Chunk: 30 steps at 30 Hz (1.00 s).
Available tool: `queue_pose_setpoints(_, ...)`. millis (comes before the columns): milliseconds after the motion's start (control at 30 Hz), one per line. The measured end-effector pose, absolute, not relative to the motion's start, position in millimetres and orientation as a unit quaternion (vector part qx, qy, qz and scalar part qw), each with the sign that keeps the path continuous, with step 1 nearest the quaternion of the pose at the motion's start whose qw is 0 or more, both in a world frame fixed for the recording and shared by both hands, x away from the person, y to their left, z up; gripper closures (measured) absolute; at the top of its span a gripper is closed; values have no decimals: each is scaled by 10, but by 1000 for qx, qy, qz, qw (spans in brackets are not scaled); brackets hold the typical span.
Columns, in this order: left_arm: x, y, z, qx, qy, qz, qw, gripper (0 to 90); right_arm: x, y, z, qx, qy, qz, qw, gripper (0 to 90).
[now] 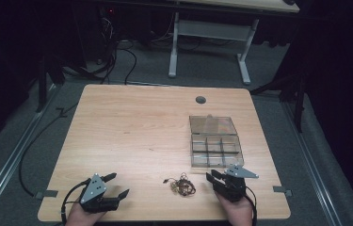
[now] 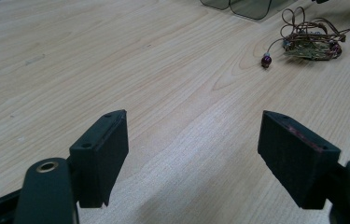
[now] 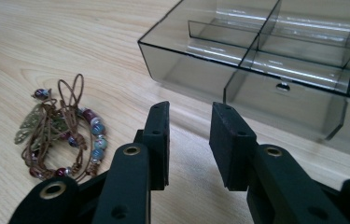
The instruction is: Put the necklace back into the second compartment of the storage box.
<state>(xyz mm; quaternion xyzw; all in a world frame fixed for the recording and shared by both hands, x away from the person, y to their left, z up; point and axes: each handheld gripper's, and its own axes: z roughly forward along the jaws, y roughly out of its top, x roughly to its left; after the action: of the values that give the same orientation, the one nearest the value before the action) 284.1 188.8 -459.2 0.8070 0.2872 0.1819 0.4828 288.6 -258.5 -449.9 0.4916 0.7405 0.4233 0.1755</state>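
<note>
A tangle of brown cord jewellery with coloured beads [image 1: 181, 184] lies near the table's front edge, between the two grippers. The same bead cord [image 3: 60, 130] lies left of my right gripper [image 3: 190, 112], whose jaws stand apart with only bare wood between them. That right gripper [image 1: 213, 175] sits just in front of a clear compartment box [image 1: 214, 141], the box [image 3: 266, 60] close ahead of its jaws. My left gripper [image 1: 119, 184] rests at the front left, and its jaws [image 2: 193, 126] gape wide over bare wood. The jewellery [image 2: 310, 39] lies off to its upper right.
The box's lid [image 1: 212, 125] is folded back flat behind the compartments. A round grey grommet [image 1: 200, 100] sits near the table's far edge. Beyond the table are cables on the floor and another desk's white legs [image 1: 174, 47].
</note>
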Motion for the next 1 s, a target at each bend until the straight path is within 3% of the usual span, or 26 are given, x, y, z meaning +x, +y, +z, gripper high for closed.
queue_pose_setpoints(767, 2835, 1885, -4592, 809, 281, 179, 485, 246, 2892, -2317, -4351, 450, 765, 435, 155, 557)
queue_pose_setpoints(1000, 2839, 1886, -4592, 809, 283, 177, 484, 245, 2941, -1982, -4324, 414, 786, 449, 98, 433)
